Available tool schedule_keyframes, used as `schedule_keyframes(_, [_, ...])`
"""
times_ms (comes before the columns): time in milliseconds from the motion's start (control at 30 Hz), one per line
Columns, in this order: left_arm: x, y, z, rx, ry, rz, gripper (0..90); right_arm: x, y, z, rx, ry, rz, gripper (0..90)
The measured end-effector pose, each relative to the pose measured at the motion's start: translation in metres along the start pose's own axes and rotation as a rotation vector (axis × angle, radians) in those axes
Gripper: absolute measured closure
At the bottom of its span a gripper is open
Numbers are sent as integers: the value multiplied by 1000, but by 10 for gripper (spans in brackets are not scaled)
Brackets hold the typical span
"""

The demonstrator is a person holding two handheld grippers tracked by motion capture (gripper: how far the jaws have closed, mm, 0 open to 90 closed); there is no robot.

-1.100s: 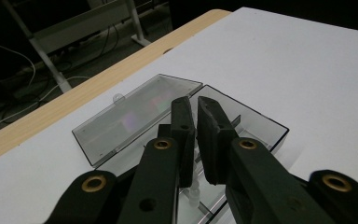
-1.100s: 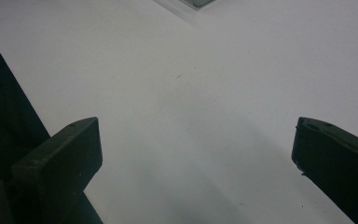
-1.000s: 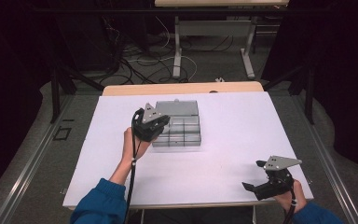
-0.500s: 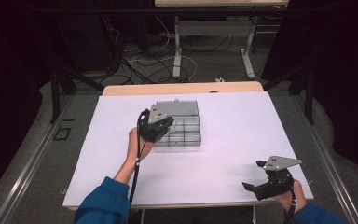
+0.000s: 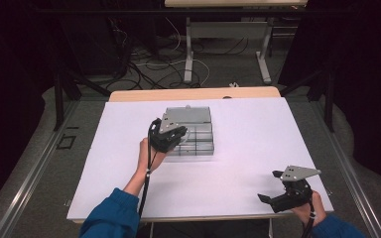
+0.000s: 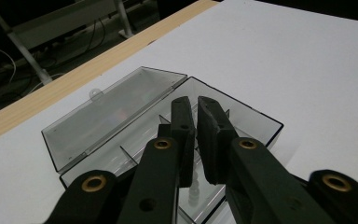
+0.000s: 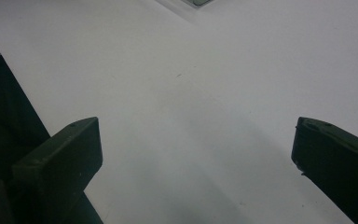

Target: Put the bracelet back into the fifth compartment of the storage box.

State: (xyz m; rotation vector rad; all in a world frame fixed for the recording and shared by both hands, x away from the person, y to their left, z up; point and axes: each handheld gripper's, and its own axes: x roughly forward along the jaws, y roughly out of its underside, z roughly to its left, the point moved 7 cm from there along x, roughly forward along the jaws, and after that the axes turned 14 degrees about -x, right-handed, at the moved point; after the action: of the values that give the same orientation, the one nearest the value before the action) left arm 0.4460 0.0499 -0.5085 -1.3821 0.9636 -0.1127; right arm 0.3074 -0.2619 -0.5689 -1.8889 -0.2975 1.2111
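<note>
A clear plastic compartment box (image 5: 202, 142) lies on the white table (image 5: 248, 129), its lid (image 5: 188, 115) laid open toward the far side. My left gripper (image 5: 180, 134) hovers over the box's near left part, and I see nothing between its shut jaws. In the left gripper view the left gripper (image 6: 192, 105) points down over the divided compartments (image 6: 254, 122), with the open lid (image 6: 116, 112) beyond them. My right gripper (image 5: 272, 187) rests near the table's front right corner, jaws spread wide. The right gripper (image 7: 196, 140) faces bare white table.
A wooden strip (image 5: 193, 94) runs along the table's far edge. Beyond it are desk legs (image 5: 188, 49) and loose cables (image 5: 149, 59) on a dark floor. A small pale piece (image 6: 193, 195) lies in a box compartment below the jaws. A box corner (image 7: 198, 2) shows far off.
My left gripper has shifted slightly and tilted over the box, its jaws staying shut. The right gripper has not moved.
</note>
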Motion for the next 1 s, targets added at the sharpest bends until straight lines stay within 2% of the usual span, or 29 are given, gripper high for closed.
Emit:
schedule_keyframes(100, [3,2,0,-9,5,-4,856,1,0,0,6,15,-6,14])
schedule_keyframes(400, [12,8,-3,-5,13,13,856,1,0,0,8,15,-7,15])
schedule_keyframes(667, [20,15,-5,-11,18,44,855,0,0,0,6,13,-8,15])
schedule_keyframes(700, [21,15,-4,4,17,45,855,0,1,0,4,3,-2,15])
schedule_keyframes(733, [21,17,-5,0,20,53,855,0,0,0,5,7,-5,15])
schedule_keyframes(767, [23,17,-5,-5,14,38,855,0,0,0,5,9,-8,15])
schedule_keyframes(933, [27,22,-6,1,24,66,854,0,1,0,12,10,-1,15])
schedule_keyframes(1000, [30,24,-7,-9,32,74,854,0,0,0,10,6,0,15])
